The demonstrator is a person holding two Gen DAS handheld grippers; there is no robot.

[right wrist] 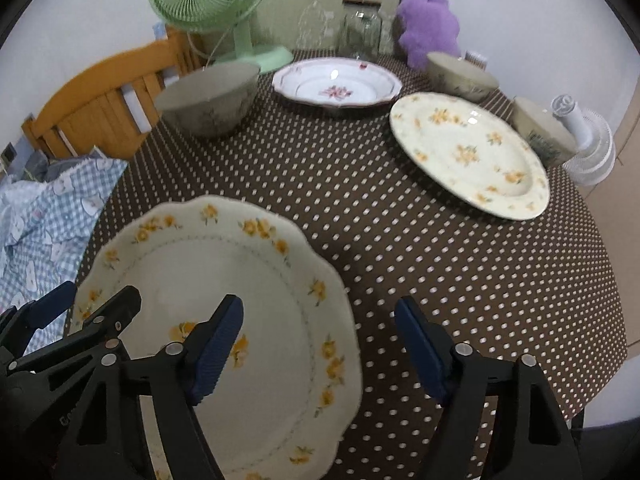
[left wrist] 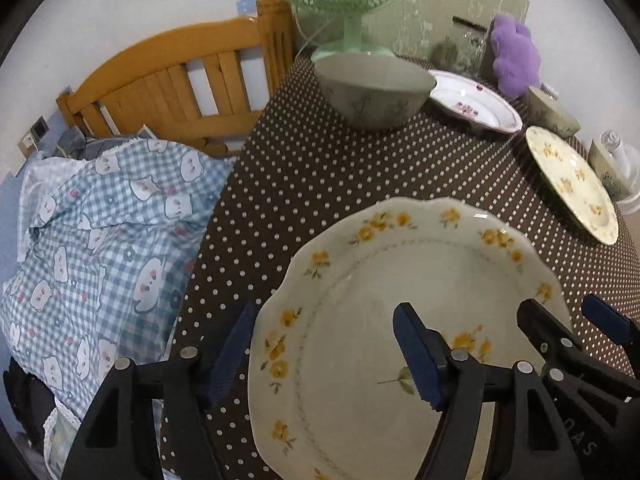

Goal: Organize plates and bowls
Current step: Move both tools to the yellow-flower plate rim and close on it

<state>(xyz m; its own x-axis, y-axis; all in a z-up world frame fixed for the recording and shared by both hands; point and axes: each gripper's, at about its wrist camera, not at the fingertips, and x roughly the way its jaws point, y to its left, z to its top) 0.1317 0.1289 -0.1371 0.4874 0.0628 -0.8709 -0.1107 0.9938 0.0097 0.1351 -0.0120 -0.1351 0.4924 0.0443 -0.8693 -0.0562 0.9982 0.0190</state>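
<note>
Nearest the lens, the left gripper [left wrist: 324,354] is standing wide, its fingers spread either side of the near-left rim of the scalloped yellow-flowered plate [left wrist: 400,320], one finger over the plate and the other outside it over the worktop [left wrist: 320,160]; it is gripping nothing, and whether a pad is touching the rim I cannot tell. The right gripper [right wrist: 318,350] is also gaping wide and carrying nothing, with its left finger over this plate and its right finger beyond the plate's right edge, over the dotted cloth. Taking this plate as the landmark, everything else is lying farther back and spread out: a round yellow-flowered plate [right wrist: 468,156] is sitting to the far right, a pink-flowered dish [right wrist: 336,86] is resting straight beyond, a grey bowl [right wrist: 208,100] is standing to the far left beside the green fan [right wrist: 208,0], and two more bowls are sitting behind the round plate, one [right wrist: 460,74] near the purple plush [right wrist: 428,28], the other [right wrist: 540,132] by a white fan [right wrist: 588,148]. Judging by this, the sorting is barely beginning: no piece is stacked on another, so gathering plates with plates and bowls with bowls is all still waiting.
</note>
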